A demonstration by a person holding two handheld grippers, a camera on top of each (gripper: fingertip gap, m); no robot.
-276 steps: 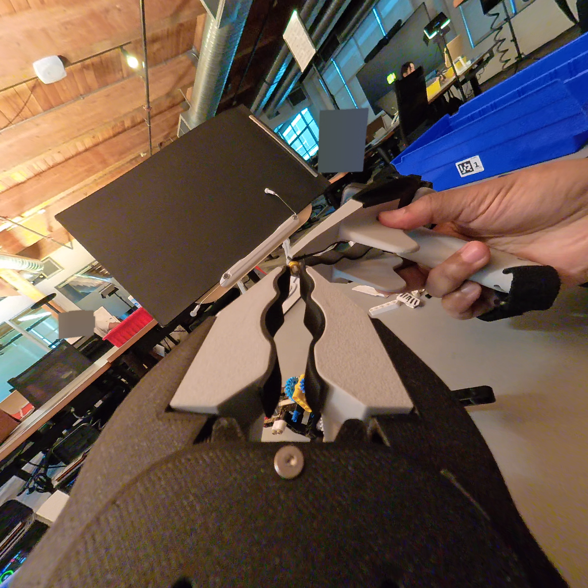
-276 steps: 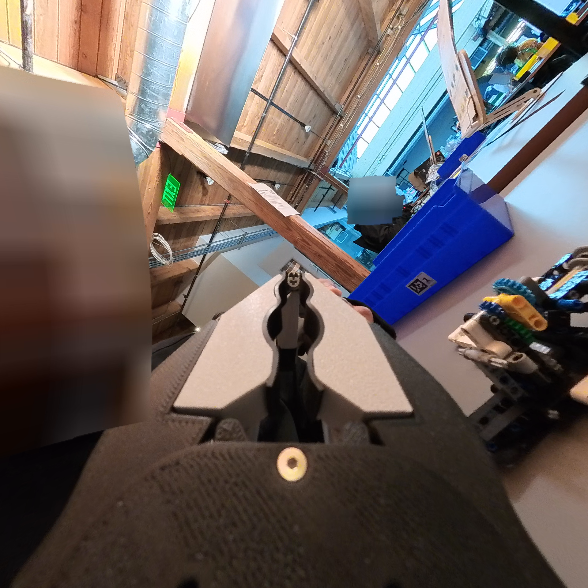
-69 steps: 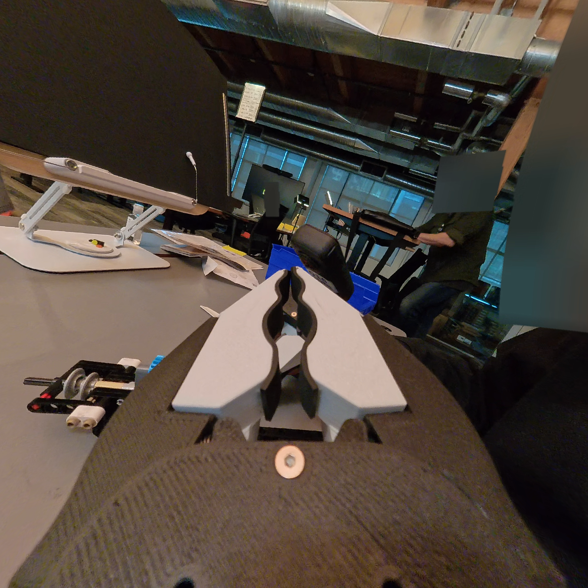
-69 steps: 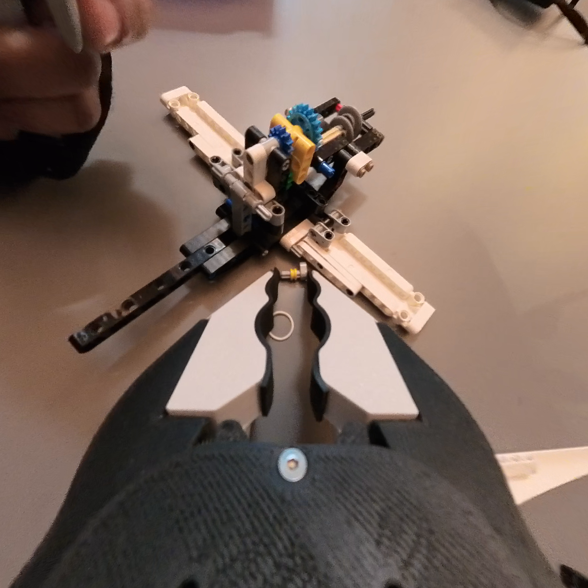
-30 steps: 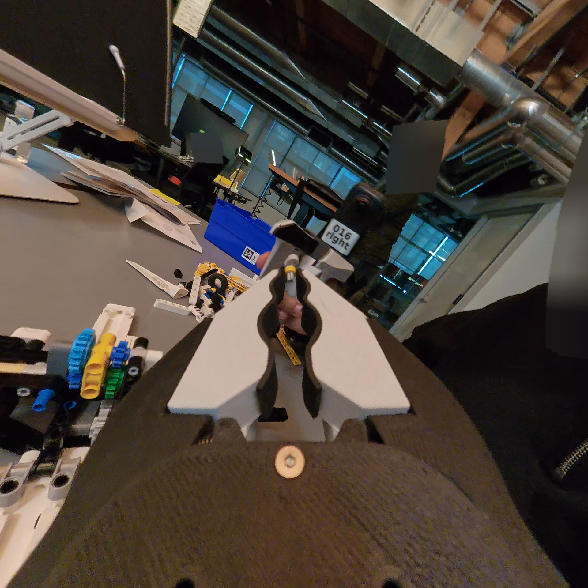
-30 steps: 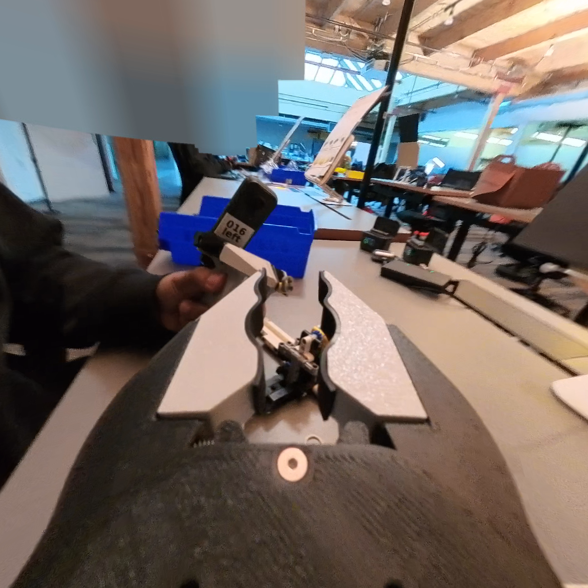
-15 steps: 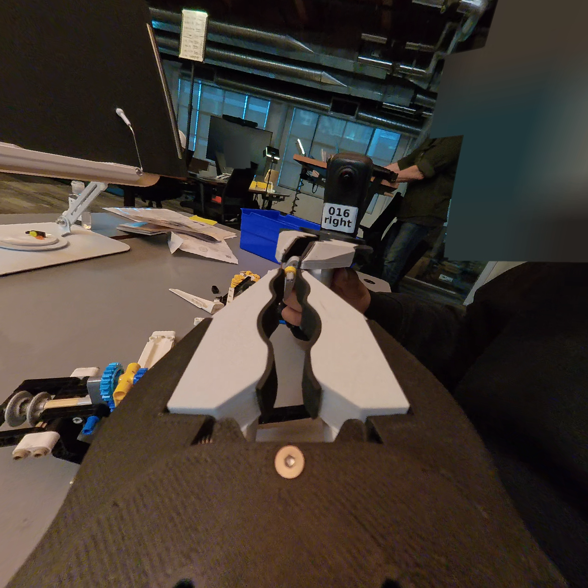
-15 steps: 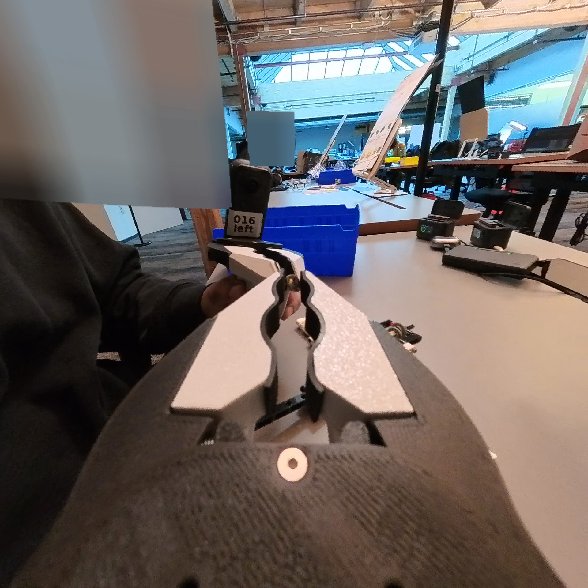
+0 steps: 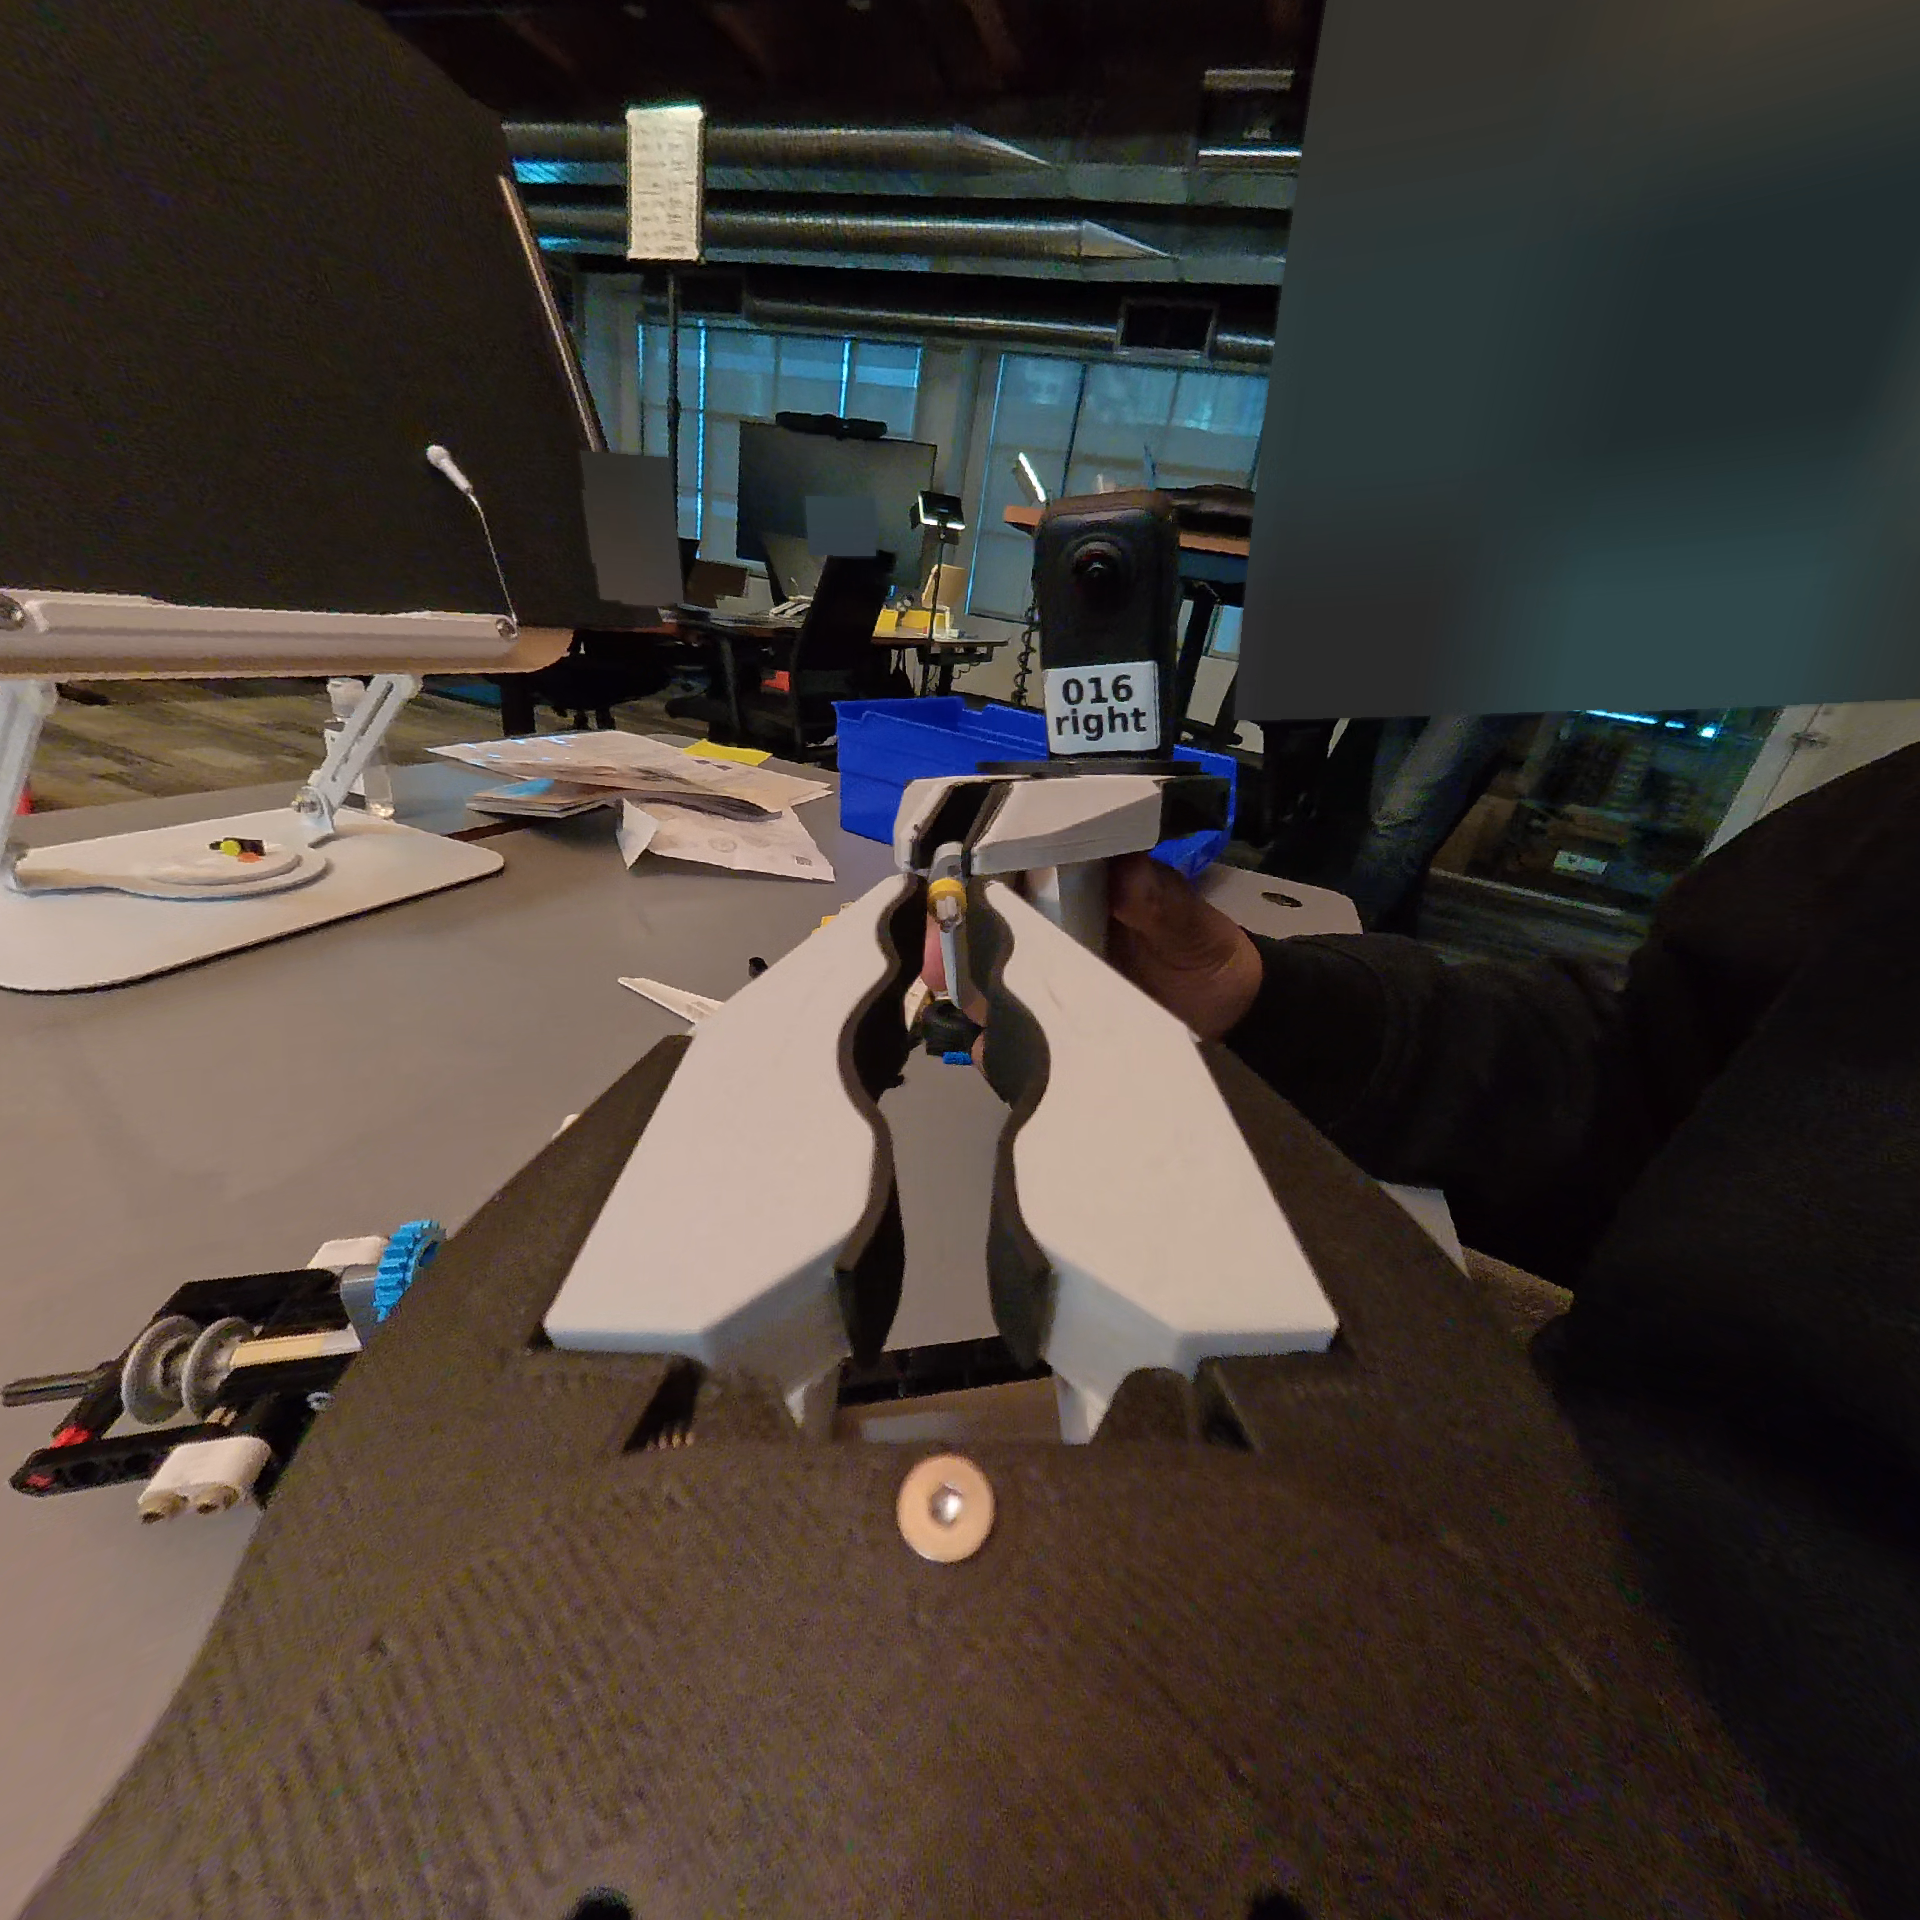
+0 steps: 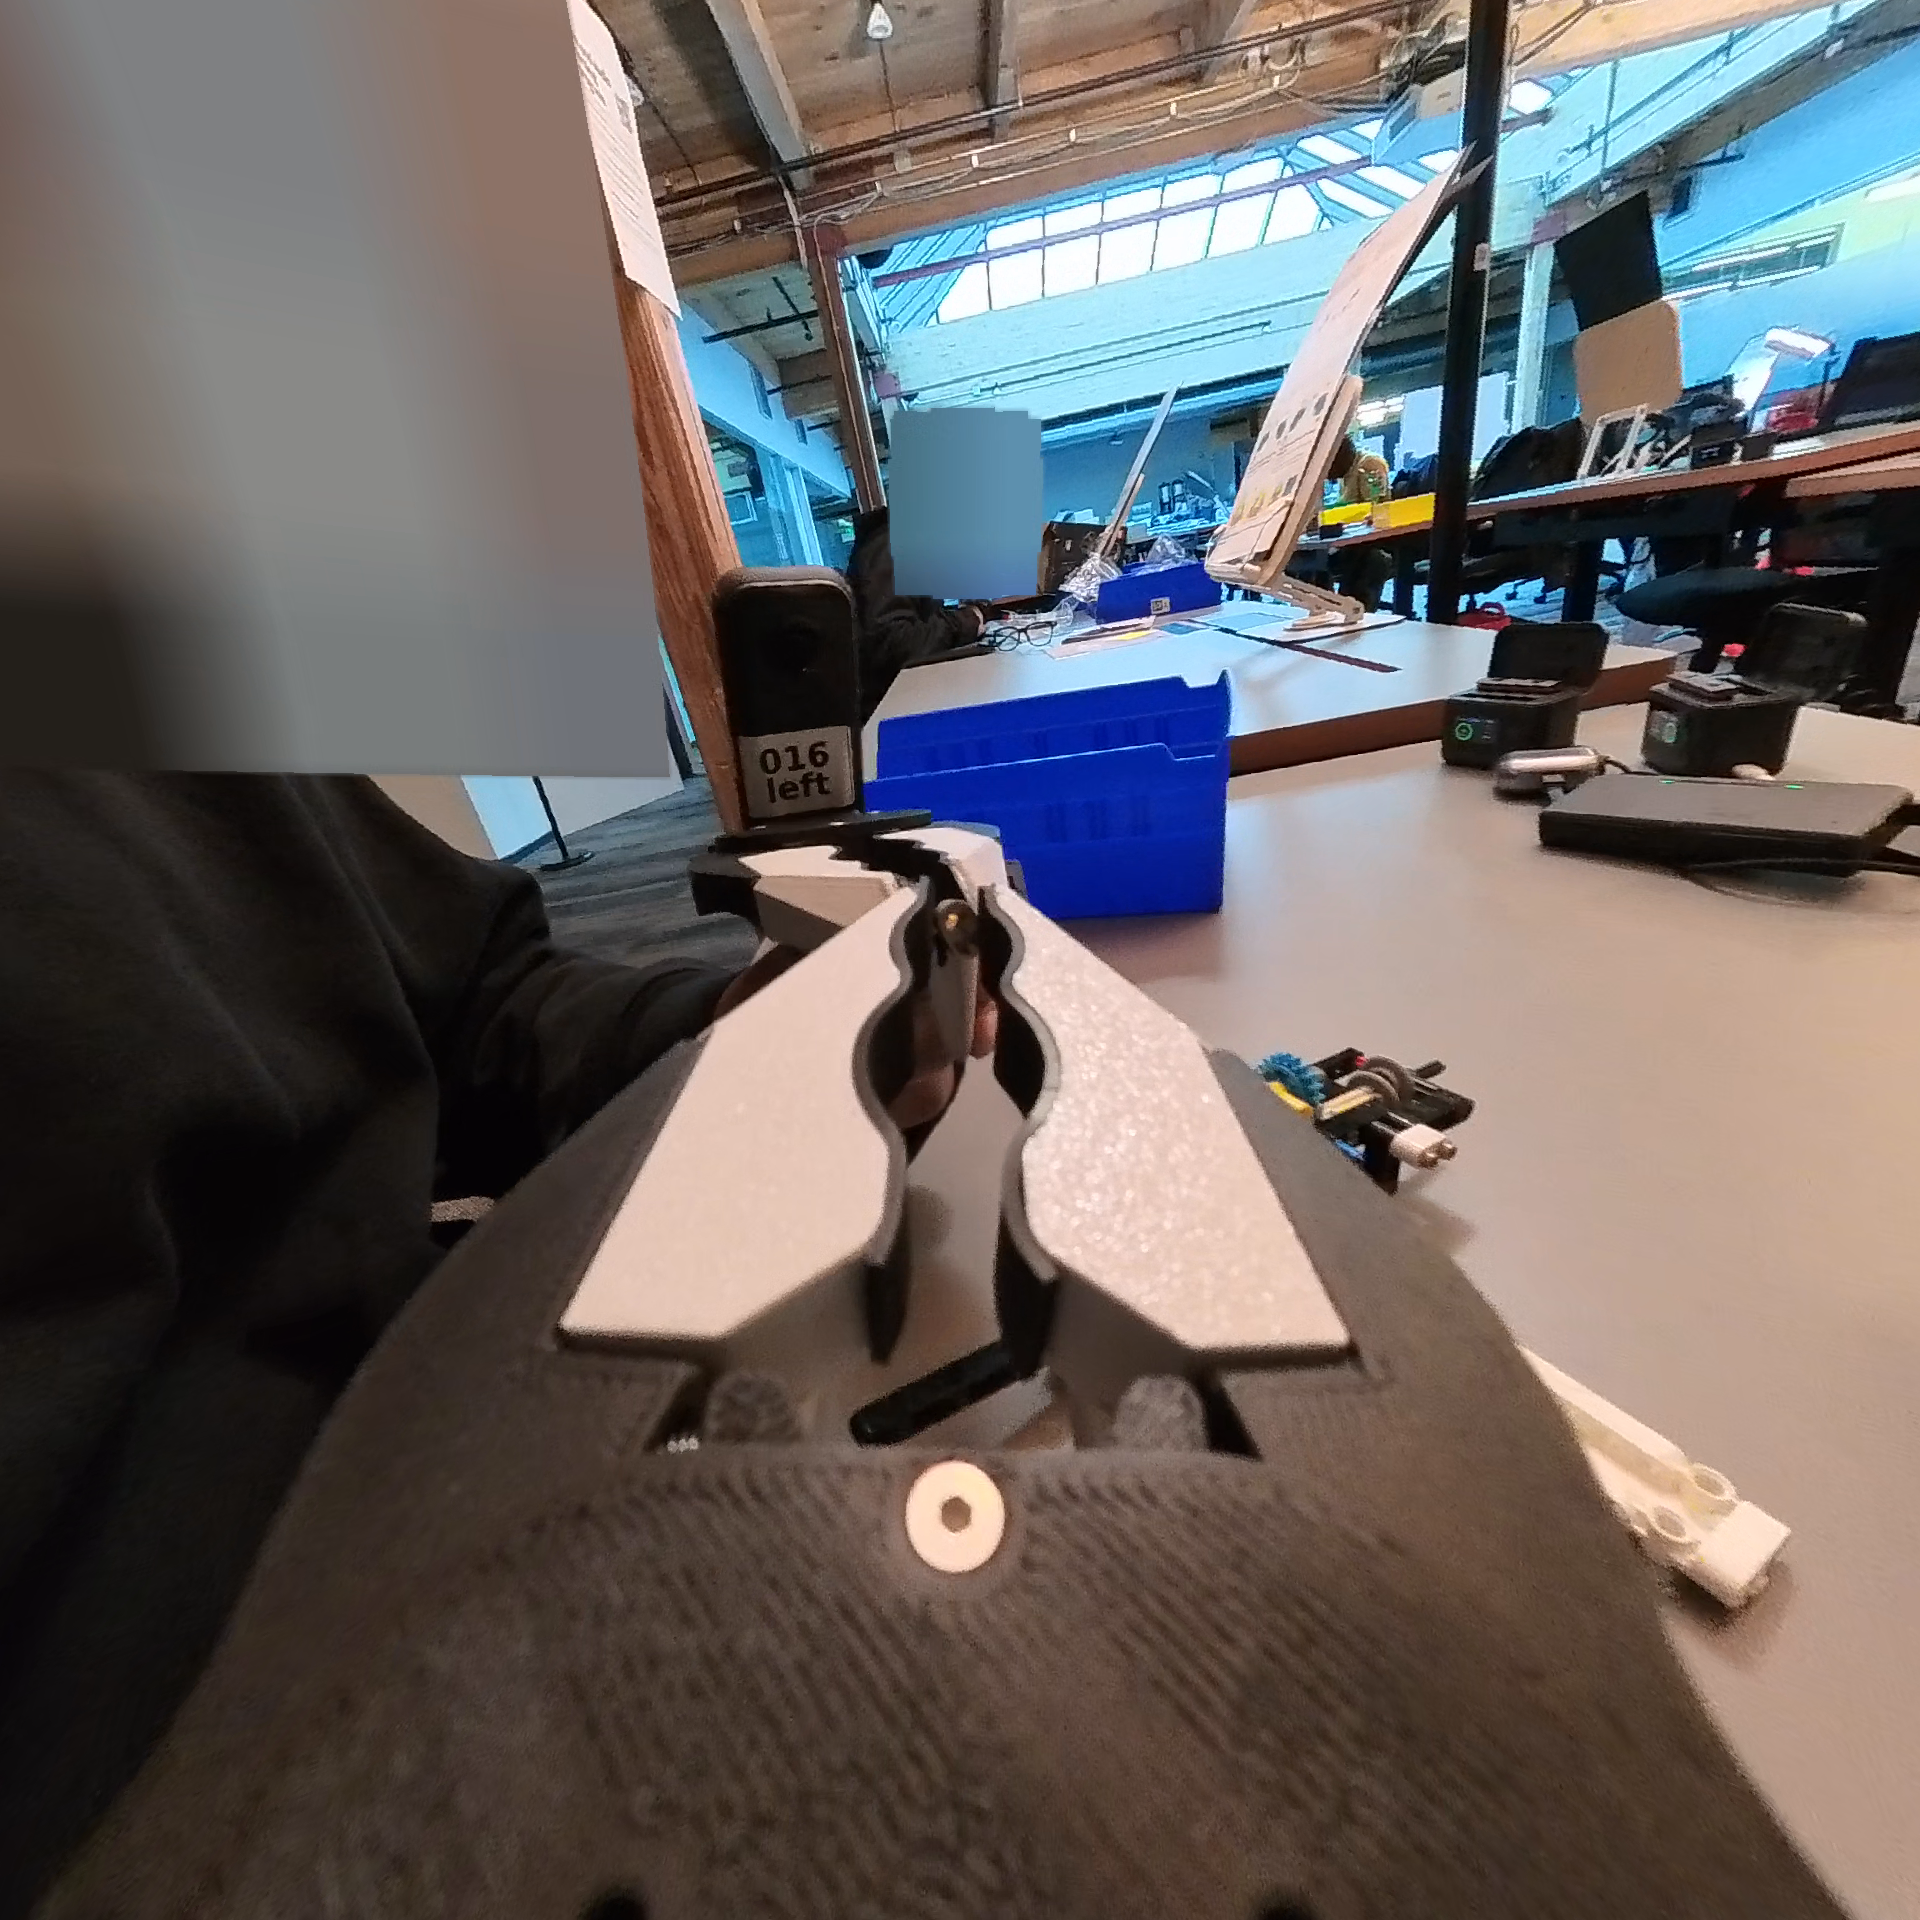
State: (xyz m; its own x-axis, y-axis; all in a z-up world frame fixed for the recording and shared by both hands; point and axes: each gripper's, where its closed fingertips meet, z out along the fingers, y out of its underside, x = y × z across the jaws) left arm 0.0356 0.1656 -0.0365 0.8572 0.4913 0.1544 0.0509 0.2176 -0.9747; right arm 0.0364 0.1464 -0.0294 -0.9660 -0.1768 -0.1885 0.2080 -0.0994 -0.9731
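My two grippers meet tip to tip above the grey table (image 9: 312,1091). My left gripper (image 9: 945,902) is shut on a small grey axle with a yellow bush (image 9: 943,891), and the axle's shaft runs back between its fingers. My right gripper (image 10: 954,914) is shut on the same piece (image 10: 951,940) from the other side. It shows facing me in the left wrist view (image 9: 940,847), and the left gripper shows in the right wrist view (image 10: 935,862). A black, blue and yellow brick assembly (image 9: 208,1371) lies on the table, and it also shows in the right wrist view (image 10: 1361,1101).
A blue bin (image 9: 935,748) (image 10: 1049,800) stands behind the grippers. A white stand with a dark board (image 9: 239,862) and papers (image 9: 644,779) lie at the far left. Black chargers and a power bank (image 10: 1725,810) sit at the far right. A white beam (image 10: 1683,1507) lies near the right gripper. The grippers are tip to tip, or close to it.
My right gripper's jaws went from wide open to shut on the axle piece that my left gripper has held throughout. Both grippers drew level and closer, tip to tip.
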